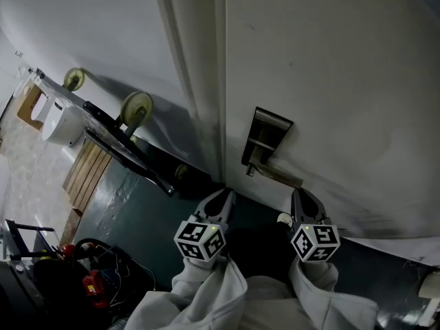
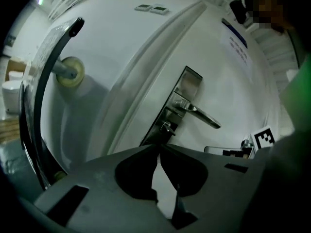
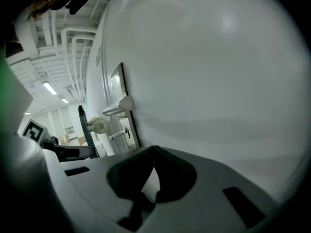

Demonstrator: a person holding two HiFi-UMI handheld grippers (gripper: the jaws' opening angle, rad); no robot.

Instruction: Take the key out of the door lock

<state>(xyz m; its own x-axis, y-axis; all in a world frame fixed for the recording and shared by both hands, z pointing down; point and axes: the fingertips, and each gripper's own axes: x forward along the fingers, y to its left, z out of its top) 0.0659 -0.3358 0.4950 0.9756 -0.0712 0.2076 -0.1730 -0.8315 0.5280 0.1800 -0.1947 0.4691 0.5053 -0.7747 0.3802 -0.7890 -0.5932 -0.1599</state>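
The key (image 2: 166, 127) is sitting in the lock plate (image 2: 181, 89) below the door handle (image 2: 204, 116); the left gripper (image 2: 159, 147) and right gripper (image 3: 154, 149) are hovering short of it, fingers pressed together on nothing; whichever reaches should be opening first, then pulling straight out.

Dim, bluish frames; fisheye-warped, dark edges

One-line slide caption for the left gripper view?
Left gripper, jaws together and empty, faces the lever handle, with the key in the lock plate below it.
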